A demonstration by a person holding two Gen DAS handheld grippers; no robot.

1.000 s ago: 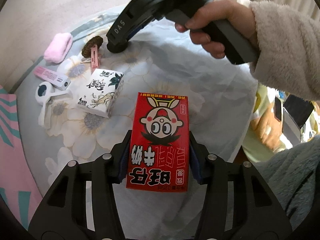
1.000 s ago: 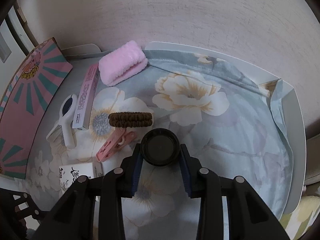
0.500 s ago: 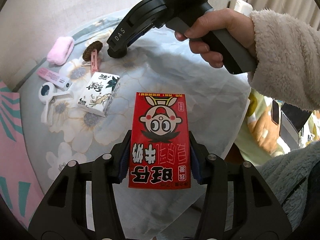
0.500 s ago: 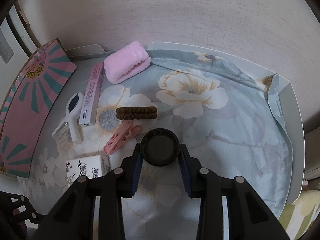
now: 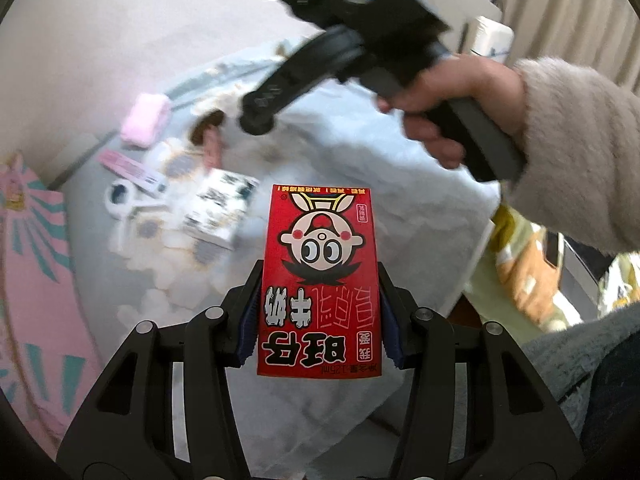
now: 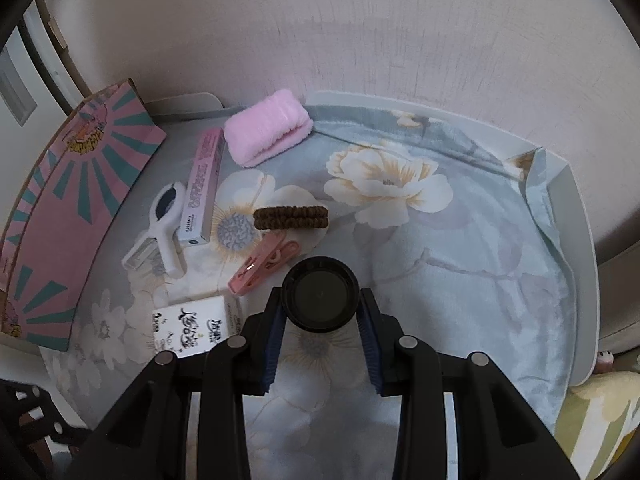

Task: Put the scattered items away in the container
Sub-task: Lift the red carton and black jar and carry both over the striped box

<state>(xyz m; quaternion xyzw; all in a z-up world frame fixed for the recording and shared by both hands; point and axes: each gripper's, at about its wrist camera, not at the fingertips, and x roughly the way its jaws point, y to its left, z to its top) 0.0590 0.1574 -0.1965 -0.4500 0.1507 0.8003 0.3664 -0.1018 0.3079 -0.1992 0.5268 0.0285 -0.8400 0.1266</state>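
Both tongs are loaded at once, and that is where the risk lies. The left gripper [image 5: 318,322] is clenched on a red milk carton [image 5: 320,280], its pads pressing only the carton's two narrow sides near the printed base, so most of the carton juts out unsupported beyond the fingers; a quick swing could probably let it pivot or slide out. The carton is in the air above the near part of the flowered cloth [image 6: 460,248], its long axis running along the fingers, away from the camera, with its cartoon face upside down in the left wrist view. The right gripper [image 6: 320,320] is closed around a round black jar [image 6: 319,293], gripped across its curved wall, which looks like a slippery hold if the grip loosens. The pink patterned box [image 6: 76,196] at the left edge of the table appears to be the container, though its opening is not visible, so I cannot tell how the two loads would fit through it; the hands may also crowd each other there. Scattered between lie a pink towel [image 6: 268,132], a pink tube box [image 6: 202,192], a white clip [image 6: 162,228], a brown hair tie [image 6: 291,217], a pink clothespin [image 6: 264,266] and a white tea box [image 6: 192,328], any of which a low pass could knock.
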